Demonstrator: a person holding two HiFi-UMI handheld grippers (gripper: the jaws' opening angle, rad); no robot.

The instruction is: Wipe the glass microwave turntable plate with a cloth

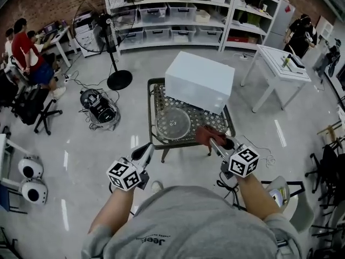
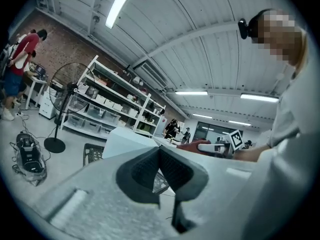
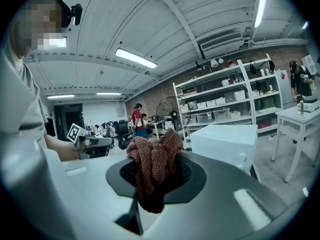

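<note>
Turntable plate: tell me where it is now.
In the head view the plate lies flat on the mesh table, just before the microwave, left of the cloth in the right gripper.

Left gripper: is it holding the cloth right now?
No, the left gripper has its jaws closed together on nothing, while the reddish cloth is pinched in the right gripper.

Glossy grey floor (image 1: 97, 161), brick wall (image 1: 48, 1), white shelving (image 1: 226, 15) with bins (image 1: 156, 11), standing fan (image 1: 102, 23), ceiling strip lights (image 3: 135, 58)
</note>
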